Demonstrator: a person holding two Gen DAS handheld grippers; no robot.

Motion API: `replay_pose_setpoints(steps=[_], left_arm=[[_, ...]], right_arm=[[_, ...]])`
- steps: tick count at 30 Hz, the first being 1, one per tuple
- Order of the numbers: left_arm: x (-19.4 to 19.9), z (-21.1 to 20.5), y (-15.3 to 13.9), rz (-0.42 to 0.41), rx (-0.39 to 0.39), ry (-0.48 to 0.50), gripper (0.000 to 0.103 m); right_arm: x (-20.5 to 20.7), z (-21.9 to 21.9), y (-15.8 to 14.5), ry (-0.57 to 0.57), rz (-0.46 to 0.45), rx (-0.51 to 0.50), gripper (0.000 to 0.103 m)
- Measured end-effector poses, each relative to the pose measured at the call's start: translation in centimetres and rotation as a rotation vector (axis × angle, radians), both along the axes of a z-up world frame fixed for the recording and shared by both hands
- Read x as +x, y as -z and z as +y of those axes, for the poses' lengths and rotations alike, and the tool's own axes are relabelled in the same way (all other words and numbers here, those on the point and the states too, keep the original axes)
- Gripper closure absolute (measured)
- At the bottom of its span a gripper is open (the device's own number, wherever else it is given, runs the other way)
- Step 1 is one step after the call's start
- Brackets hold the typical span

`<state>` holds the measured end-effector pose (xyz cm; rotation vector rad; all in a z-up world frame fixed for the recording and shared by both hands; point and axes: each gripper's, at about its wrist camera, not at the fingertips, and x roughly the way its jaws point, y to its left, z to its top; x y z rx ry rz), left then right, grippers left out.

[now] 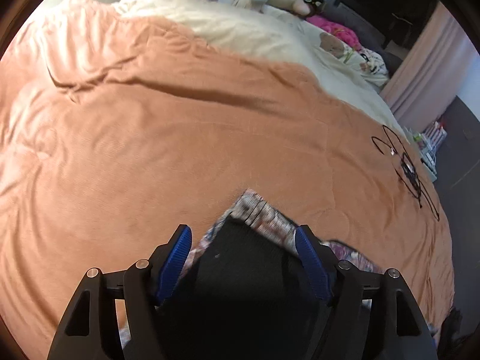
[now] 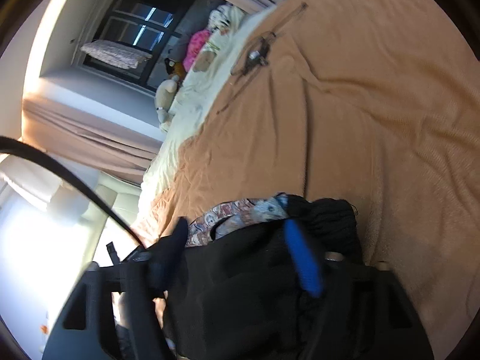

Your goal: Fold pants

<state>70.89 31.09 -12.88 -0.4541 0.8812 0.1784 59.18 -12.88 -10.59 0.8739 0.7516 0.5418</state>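
Pants, black, patterned lining showing, lie on orange blanket. Left claw spread above pants, pads clear. Right claw spread over pants.

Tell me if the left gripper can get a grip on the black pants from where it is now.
Probably yes. The left gripper stands open right over the black pants, with the fabric lying between its blue pads and nothing covering it. Closing should catch the cloth, though how much thickness it would pinch is hard to tell.
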Motion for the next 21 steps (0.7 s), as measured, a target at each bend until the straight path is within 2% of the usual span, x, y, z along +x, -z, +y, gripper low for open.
replay_pose_setpoints(steps=[5,8,12,15,18,21], left_arm=[[-3.8,0.2,-1.5,0.013,0.054,0.03,0.029],[-6.7,0.5,-2.2,0.018,0.065,0.034,0.029],[-10.5,1.3,-3.0,0.019,0.065,0.022,0.029],[-13.0,1.7,-3.2,0.022,0.061,0.004,0.029],[-15.7,2.0,-3.3,0.016,0.049,-0.011,0.029],[-17.9,2.2,-2.9,0.018,0.034,-0.03,0.029]], right_arm=[[-2.8,1.0,-2.2,-0.038,-0.067,-0.091,0.006],[-4.4,1.3,-2.8,-0.081,-0.091,-0.131,0.002],[-6.3,1.2,-3.9,-0.133,-0.139,-0.193,0.001],[-7.5,0.5,-4.4,-0.196,-0.162,-0.19,0.001],[-8.5,-0.1,-5.3,-0.195,-0.186,-0.238,0.001],[-9.8,-0.9,-5.8,-0.196,-0.212,-0.235,0.001]])
